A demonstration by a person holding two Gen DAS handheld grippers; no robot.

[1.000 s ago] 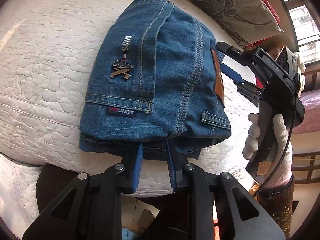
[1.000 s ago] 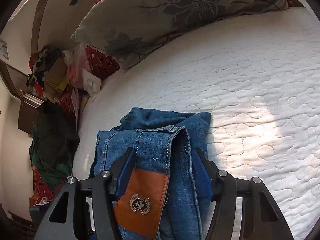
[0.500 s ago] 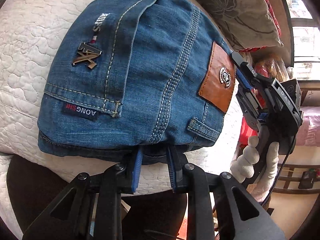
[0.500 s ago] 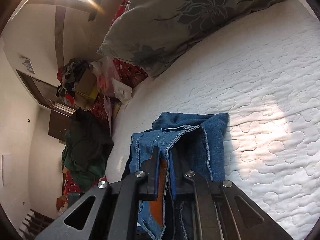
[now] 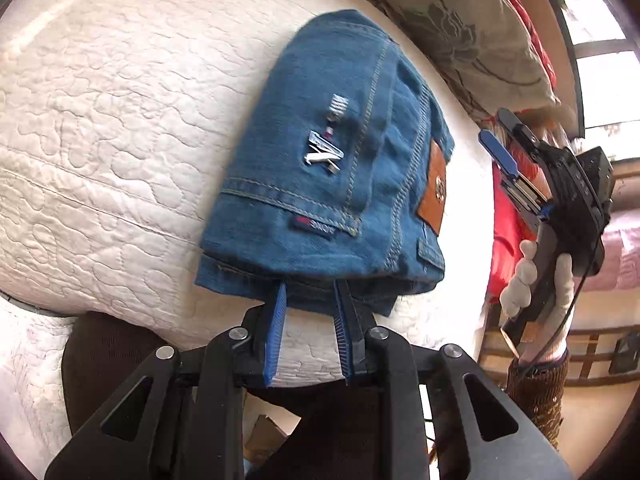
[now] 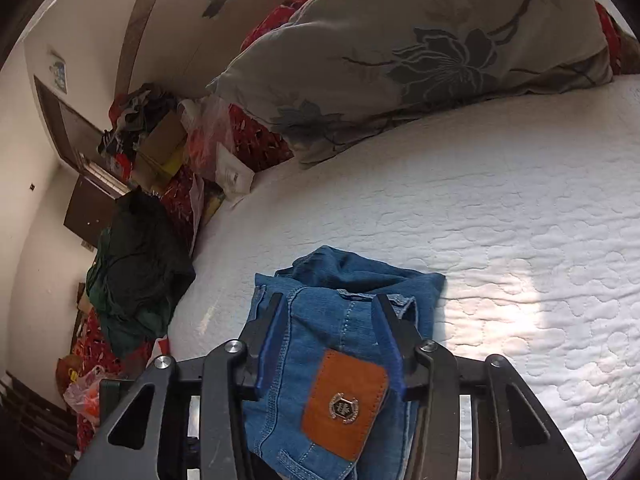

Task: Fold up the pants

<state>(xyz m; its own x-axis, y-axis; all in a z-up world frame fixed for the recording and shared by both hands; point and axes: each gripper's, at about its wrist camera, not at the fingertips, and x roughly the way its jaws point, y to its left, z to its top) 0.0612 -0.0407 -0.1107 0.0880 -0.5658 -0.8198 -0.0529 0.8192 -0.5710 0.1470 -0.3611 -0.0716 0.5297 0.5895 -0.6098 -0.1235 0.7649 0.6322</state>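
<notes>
The blue jeans [image 5: 332, 176] lie folded into a compact bundle on the white quilted bed [image 5: 100, 120], with a brown leather patch [image 5: 434, 188] on the waistband. My left gripper [image 5: 310, 300] is open, its blue pads just at the bundle's near edge. In the left wrist view my right gripper [image 5: 498, 136] is open and off the jeans to the right, held by a gloved hand. In the right wrist view the right gripper [image 6: 330, 312] hovers open over the jeans [image 6: 344, 308] and the patch [image 6: 344, 404].
A grey floral pillow [image 6: 420, 52] lies at the head of the bed. Piled clothes, boxes and bags [image 6: 140, 220] sit beside the bed. A dark chair [image 5: 108, 356] stands at the bed's near edge. The quilt [image 6: 520, 220] stretches right of the jeans.
Both grippers have opened and let go of the jeans. The bundle, lifted half a second ago, now rests on the bed. The right gripper has drawn back from the patch side.
</notes>
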